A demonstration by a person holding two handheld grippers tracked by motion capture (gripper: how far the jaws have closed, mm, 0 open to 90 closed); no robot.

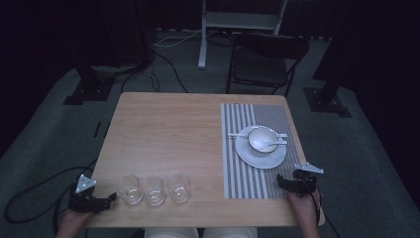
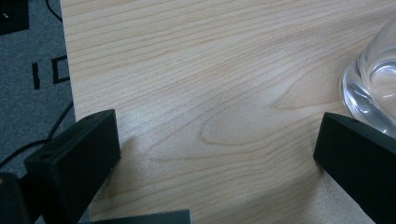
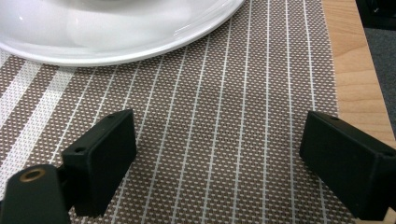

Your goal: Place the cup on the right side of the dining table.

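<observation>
The nearest glass (image 1: 129,190) stands upright at the near edge of the counter (image 1: 168,129), leftmost in a row of three. The middle glass (image 1: 154,191) and the third glass (image 1: 179,188) follow at its 3 o'clock, close-set but apparently apart. The left hand-held gripper (image 1: 110,198) rests at the nearest glass's 9 o'clock, just beside it, jaws spread wide and empty; in the left gripper view the glass base (image 2: 371,88) sits just beyond the right jaw, not between the two.

Risk, as judged: the glass lies off the jaw line, so a straight advance would strike its wall with one jaw and push it into the middle glass or tip it. The smooth, clear wall may also slip under a light grip. The near counter edge leaves little margin for a knocked glass.

The right hand-held gripper (image 1: 281,182) hovers over the striped placemat (image 1: 242,173), jaws apart and empty, with the white plate (image 1: 261,154) at its 11 o'clock, near but untouched. A bowl (image 1: 262,138) with a spoon (image 1: 275,143) sits on that plate.
</observation>
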